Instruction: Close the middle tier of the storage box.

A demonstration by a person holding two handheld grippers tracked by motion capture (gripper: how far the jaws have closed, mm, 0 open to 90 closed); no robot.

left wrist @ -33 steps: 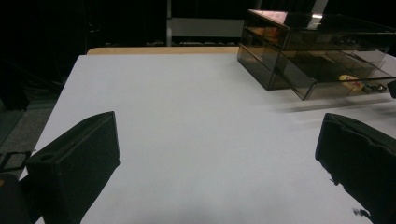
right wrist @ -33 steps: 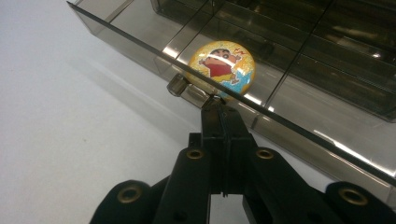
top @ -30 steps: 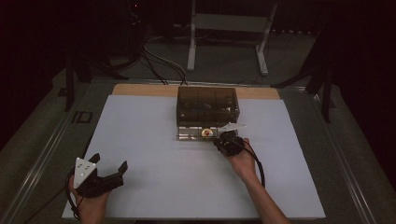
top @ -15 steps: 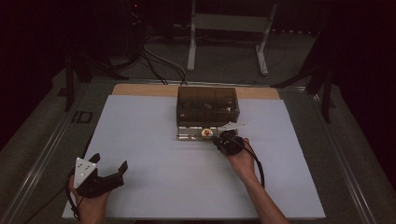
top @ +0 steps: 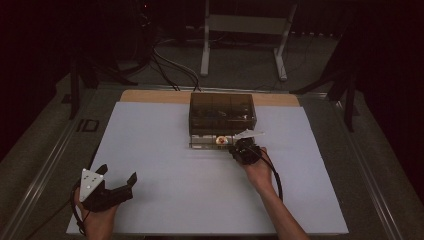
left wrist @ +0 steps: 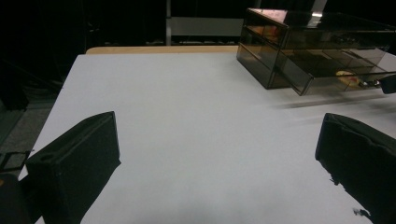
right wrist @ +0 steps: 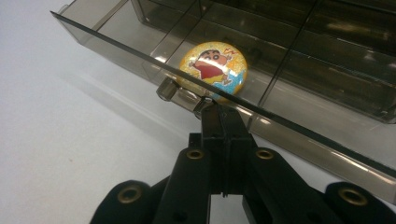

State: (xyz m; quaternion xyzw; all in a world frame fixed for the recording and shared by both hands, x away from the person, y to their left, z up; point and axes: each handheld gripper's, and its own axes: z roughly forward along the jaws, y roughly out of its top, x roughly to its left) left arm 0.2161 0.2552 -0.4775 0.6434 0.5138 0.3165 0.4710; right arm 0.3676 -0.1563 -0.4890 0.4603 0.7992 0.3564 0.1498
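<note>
A smoky clear drawer box (top: 222, 112) stands at the middle back of the white table (top: 165, 150). Its bottom drawer (right wrist: 140, 60) is pulled out, and a round cartoon badge (right wrist: 217, 70) lies in one compartment. My right gripper (right wrist: 220, 112) is shut, its tips pressed to the drawer's front edge right beside the small clear handle (right wrist: 166, 88). I see nothing held between its jaws. From above, the right gripper (top: 239, 147) sits just right of the badge (top: 220, 141). My left gripper (top: 117, 174) stays open and empty at the front left corner.
The left gripper view looks across bare white table toward the drawer box (left wrist: 322, 42) at the far right. A wooden strip (top: 155, 96) edges the table's back. Cables and a metal stand (top: 245, 25) lie on the floor beyond.
</note>
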